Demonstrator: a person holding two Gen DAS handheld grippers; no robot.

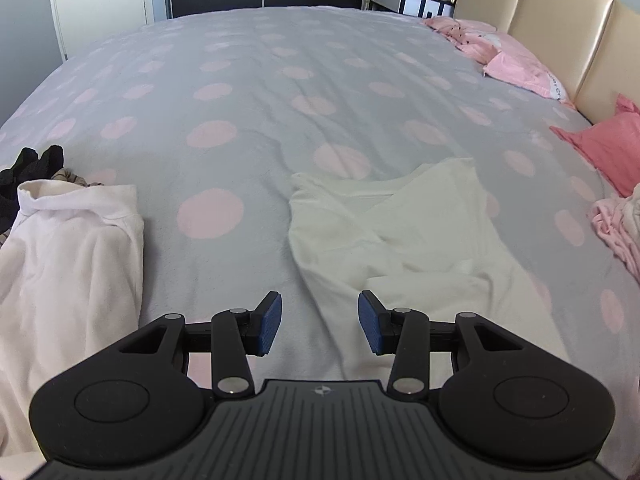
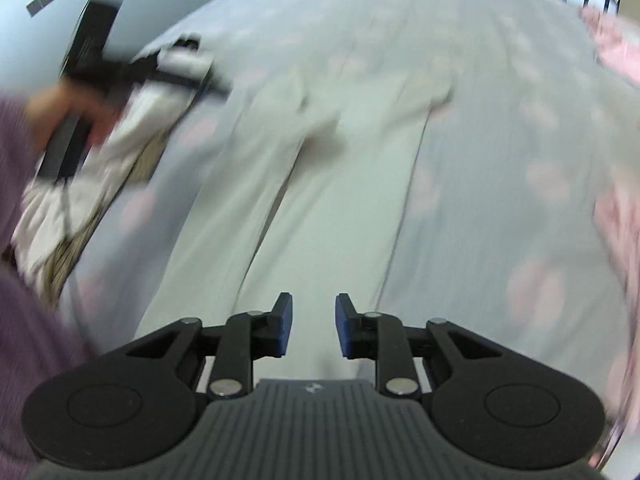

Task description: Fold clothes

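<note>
Left gripper [image 1: 319, 322]: jaws spread wide, nothing between the blue pads [image 1: 268, 322]. It hovers over the bed [image 1: 248, 92], at the near left edge of the white shirt [image 1: 400, 232].

Right gripper [image 2: 314, 326]: jaws parted to a narrower gap, empty. It hovers over the near end of the shirt [image 2: 320, 184]. This view is motion-blurred.

The shirt lies spread on the bed cover, partly folded, one flap lying diagonally across the body. In the right view it runs lengthwise away from the gripper, with a long crease down the middle.

A white garment [image 1: 68, 248] lies crumpled on the bed to the left, apart from the shirt. Dark clothes [image 1: 28, 172] sit just behind it.

In the right view the left gripper [image 2: 100, 68] appears at upper left, held in a hand [image 2: 60, 104], over that pile [image 2: 132, 120].

Pink clothes [image 1: 616, 224] lie at the right edge, and a red-pink item [image 1: 604, 148] lies beyond them. Pink pillows [image 1: 516, 68] rest against the headboard [image 1: 560, 36] at the far right.
</note>
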